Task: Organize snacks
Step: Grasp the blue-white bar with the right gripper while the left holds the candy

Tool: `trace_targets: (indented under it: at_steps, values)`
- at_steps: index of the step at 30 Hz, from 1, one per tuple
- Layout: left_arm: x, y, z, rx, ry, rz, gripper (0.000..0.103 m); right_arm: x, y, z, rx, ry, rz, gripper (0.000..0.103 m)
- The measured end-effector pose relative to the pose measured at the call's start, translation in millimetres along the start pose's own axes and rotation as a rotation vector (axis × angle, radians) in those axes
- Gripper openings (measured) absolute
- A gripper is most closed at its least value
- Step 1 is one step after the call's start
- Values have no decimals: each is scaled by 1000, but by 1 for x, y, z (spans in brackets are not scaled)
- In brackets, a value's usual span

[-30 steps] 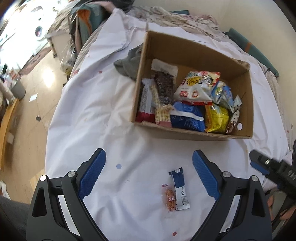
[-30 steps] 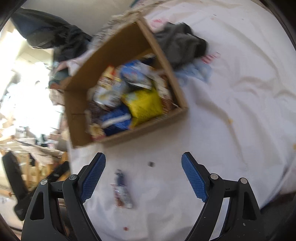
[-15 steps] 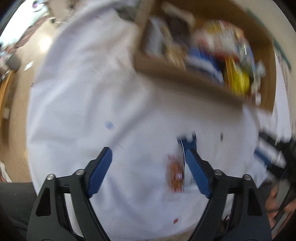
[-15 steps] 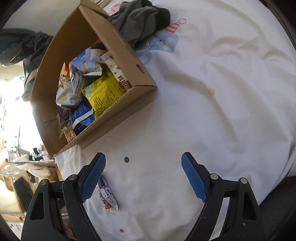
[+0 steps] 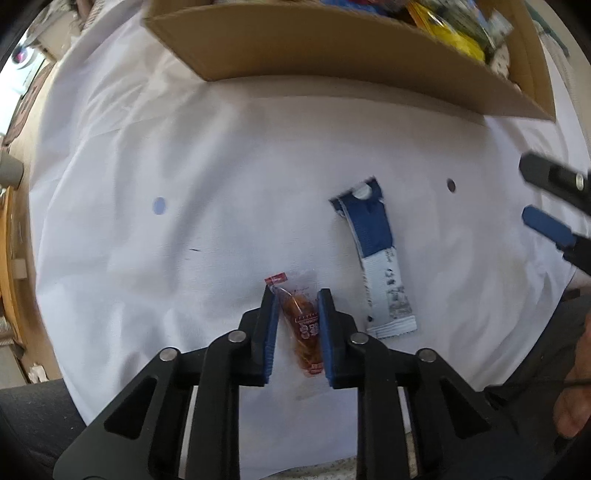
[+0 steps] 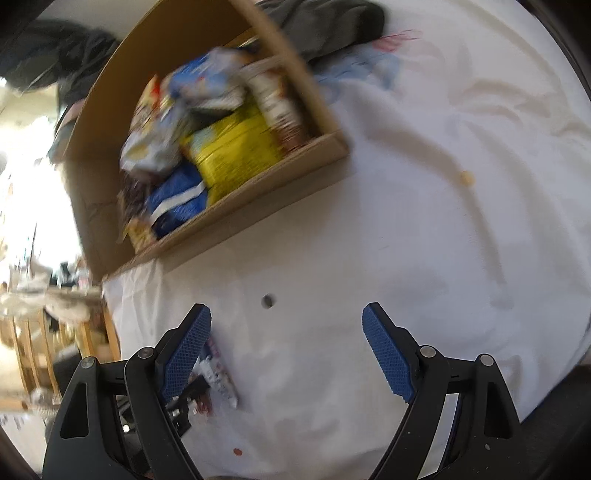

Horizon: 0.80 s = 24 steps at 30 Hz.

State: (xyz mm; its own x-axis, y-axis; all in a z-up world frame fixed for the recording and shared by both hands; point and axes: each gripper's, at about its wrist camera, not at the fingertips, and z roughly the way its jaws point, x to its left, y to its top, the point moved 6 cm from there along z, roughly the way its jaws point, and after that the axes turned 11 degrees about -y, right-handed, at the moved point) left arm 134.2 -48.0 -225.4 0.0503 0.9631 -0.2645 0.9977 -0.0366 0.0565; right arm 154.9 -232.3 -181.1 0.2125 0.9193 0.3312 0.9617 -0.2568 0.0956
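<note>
Since 1 s ago, left claw has dropped low and clenched around the small clear orange-red snack packet on the white sheet. Blue-and-white wrapper bar lies just beside; brown cardboard box of snacks beyond. Right view: right claw released, wide apart, empty, w/ box ahead. Risk: slick film may slip out on lifting.

A white sheet is covering the bed, creased and dotted with small spots. Lying on it are a cardboard box of snacks, a blue-and-white wrapper, an orange snack packet just beside it, and grey clothing against the box.
</note>
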Motion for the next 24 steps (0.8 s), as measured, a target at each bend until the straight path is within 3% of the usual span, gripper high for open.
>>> trace_targets:
  at_steps: [3,5,7,10,17,18,19,24]
  values:
    - [13,8,-21,-80,21,-54,17,30,-11,6,23,10,-135,85]
    - [22,15,-38,-155,54,-80,17,47,-20,12,30,-8,-211,65]
    - [27,19,-50,-202,72,-98,17,66,-31,24,61,-13,-293,54]
    - [31,22,-62,-246,85,-120,17,84,-43,39,89,-37,-372,50]
    - [45,28,-58,-220,65,-155,17,96,-60,59,80,-135,-499,48]
    - [45,29,-57,-215,61,-159,17,95,-61,58,71,-145,-510,43]
    - [46,29,-54,-213,56,-165,17,94,-60,57,65,-157,-522,22]
    - [45,26,-54,-212,52,-166,17,87,-53,43,22,-103,-487,19]
